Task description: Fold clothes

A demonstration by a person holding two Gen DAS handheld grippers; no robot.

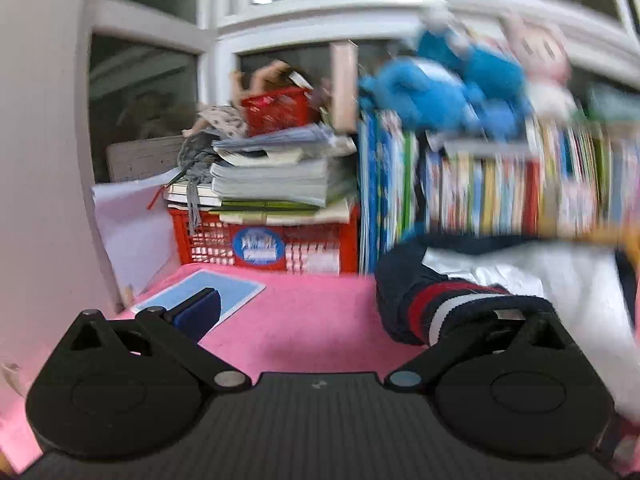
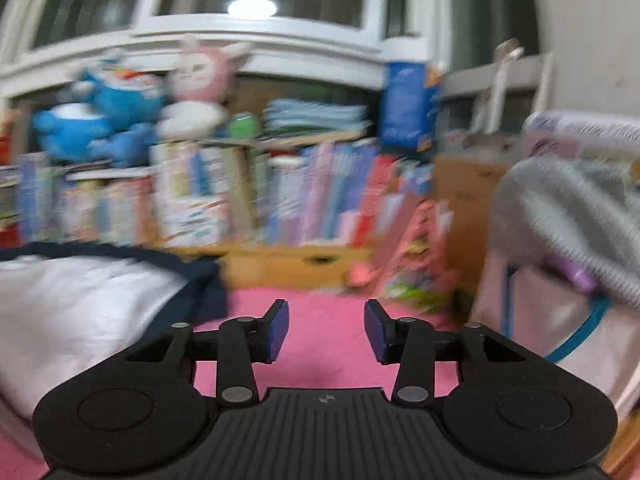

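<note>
A navy garment with a white lining (image 1: 520,276) lies on the pink cover (image 1: 312,320), its red-and-white striped cuff (image 1: 436,312) bunched at the near end. My left gripper (image 1: 352,314) is open wide; the blue left pad (image 1: 200,312) is over the cover, and the cuff drapes over the right finger, hiding its tip. In the right wrist view the same garment (image 2: 80,300) sits at the left. My right gripper (image 2: 326,330) is open over bare pink cover (image 2: 324,304), to the right of the garment, with nothing between its pads.
A red crate (image 1: 264,244) under stacked books (image 1: 272,180), a blue card (image 1: 208,292), a row of upright books (image 2: 240,200) and plush toys (image 2: 100,112) line the back. A grey cloth (image 2: 572,216) hangs over a pale bag (image 2: 560,320) at the right.
</note>
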